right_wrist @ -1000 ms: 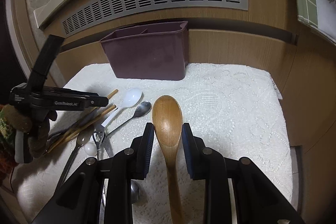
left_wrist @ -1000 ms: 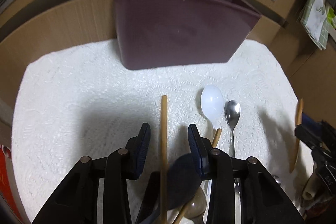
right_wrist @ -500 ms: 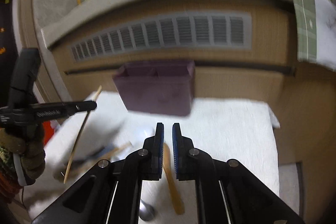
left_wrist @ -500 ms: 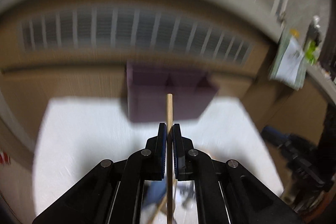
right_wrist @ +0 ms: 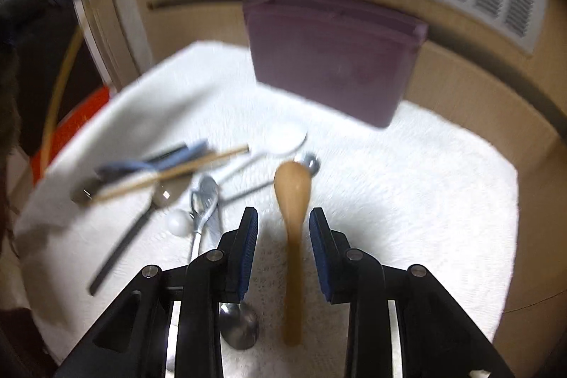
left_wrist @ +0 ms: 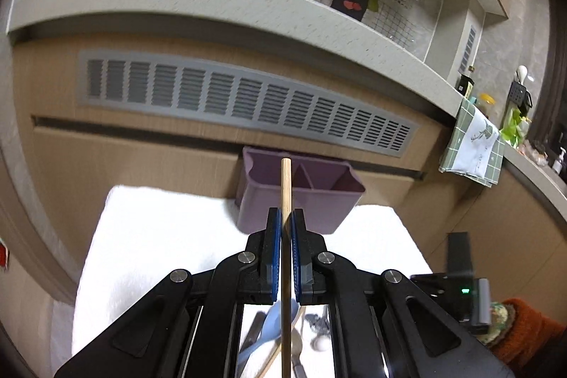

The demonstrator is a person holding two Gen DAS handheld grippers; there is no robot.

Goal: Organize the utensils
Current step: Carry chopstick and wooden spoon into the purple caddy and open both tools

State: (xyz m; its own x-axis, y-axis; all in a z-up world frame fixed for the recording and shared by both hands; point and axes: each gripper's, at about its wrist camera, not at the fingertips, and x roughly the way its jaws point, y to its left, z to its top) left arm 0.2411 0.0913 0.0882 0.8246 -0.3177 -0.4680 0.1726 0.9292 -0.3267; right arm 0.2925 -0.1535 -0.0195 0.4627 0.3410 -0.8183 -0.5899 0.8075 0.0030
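Observation:
My left gripper [left_wrist: 286,218] is shut on a wooden chopstick [left_wrist: 285,186] and holds it raised above the white towel [left_wrist: 159,236], its tip in line with the purple divided utensil holder [left_wrist: 301,193]. My right gripper [right_wrist: 283,222] is open, its jaws on either side of a wooden spoon [right_wrist: 292,193] that lies on the towel [right_wrist: 425,183]. The purple holder [right_wrist: 329,59] stands at the back. Left of the spoon lie a second chopstick [right_wrist: 170,172], a white spoon [right_wrist: 287,137], metal spoons [right_wrist: 205,197] and a blue utensil [right_wrist: 149,162].
A cabinet front with a grey vent grille [left_wrist: 248,101] rises behind the holder. A metal spoon [right_wrist: 239,328] lies under my right gripper's left finger. A red item [right_wrist: 81,116] sits off the towel's left edge. A checked cloth [left_wrist: 475,144] hangs at the right.
My left gripper closed on the chopstick and lifted it off the towel. My right gripper shut, rose, then came back down open around the wooden spoon.

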